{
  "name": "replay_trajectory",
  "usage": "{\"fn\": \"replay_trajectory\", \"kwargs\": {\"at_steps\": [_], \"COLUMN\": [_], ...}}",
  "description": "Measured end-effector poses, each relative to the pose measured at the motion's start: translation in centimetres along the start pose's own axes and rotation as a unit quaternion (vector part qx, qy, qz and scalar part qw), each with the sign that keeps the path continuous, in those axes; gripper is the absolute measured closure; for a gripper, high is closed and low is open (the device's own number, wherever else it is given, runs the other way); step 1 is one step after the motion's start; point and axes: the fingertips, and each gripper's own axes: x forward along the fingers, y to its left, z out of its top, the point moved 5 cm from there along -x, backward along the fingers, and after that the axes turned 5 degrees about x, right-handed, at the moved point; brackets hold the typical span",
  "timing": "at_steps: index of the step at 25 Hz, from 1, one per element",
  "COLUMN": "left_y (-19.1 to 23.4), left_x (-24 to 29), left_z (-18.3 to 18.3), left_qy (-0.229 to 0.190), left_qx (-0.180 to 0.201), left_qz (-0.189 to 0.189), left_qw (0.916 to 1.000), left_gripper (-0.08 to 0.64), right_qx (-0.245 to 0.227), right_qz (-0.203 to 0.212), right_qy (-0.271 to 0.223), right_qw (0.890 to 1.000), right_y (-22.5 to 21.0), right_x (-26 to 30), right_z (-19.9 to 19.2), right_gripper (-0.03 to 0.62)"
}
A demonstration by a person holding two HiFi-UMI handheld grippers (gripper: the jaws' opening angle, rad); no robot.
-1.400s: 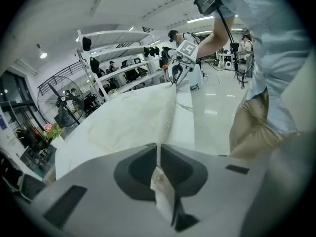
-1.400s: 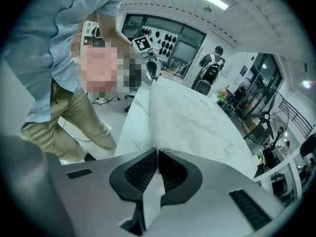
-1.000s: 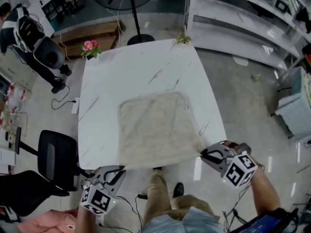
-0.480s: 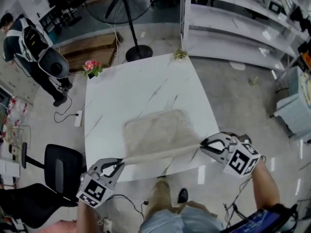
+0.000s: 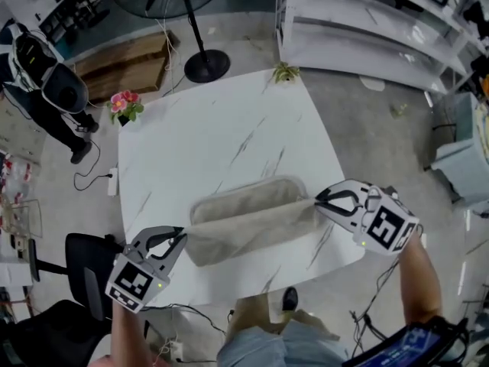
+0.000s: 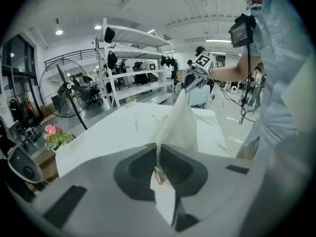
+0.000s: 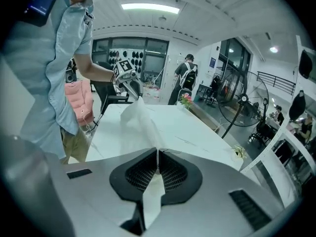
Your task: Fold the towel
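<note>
Left hand-held gripper (image 5: 180,237) and right hand-held gripper (image 5: 318,200) each pinch a towel (image 5: 252,219) corner; uneven carrying could skew the fold across the bench (image 5: 206,128).

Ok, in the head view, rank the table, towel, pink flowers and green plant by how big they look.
1. table
2. towel
3. pink flowers and green plant: both tiny and too alike to rank.

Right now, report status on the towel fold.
Left hand-held gripper shut on towel corner; right hand-held gripper shut on the other. Gripped edge raised, fold unfinished. Nothing in the way.
</note>
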Motion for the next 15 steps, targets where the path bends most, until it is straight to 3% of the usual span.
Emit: {"fn": "replay_trajectory", "kwargs": {"at_steps": [15], "left_y": [7.3], "left_x": [8.8], "left_z": [-6.4], "left_qy": [0.039], "left_qx": [-0.066], "left_qz": [-0.080], "left_qw": [0.9938], "left_gripper": [0.531], "right_qx": [0.079], "right_qz": [0.050], "right_qy": [0.069], "right_qw": [0.993], "right_y": [-7.1], "right_x": [9.9], "right_z": [-4.9], "right_gripper": [0.563]}}
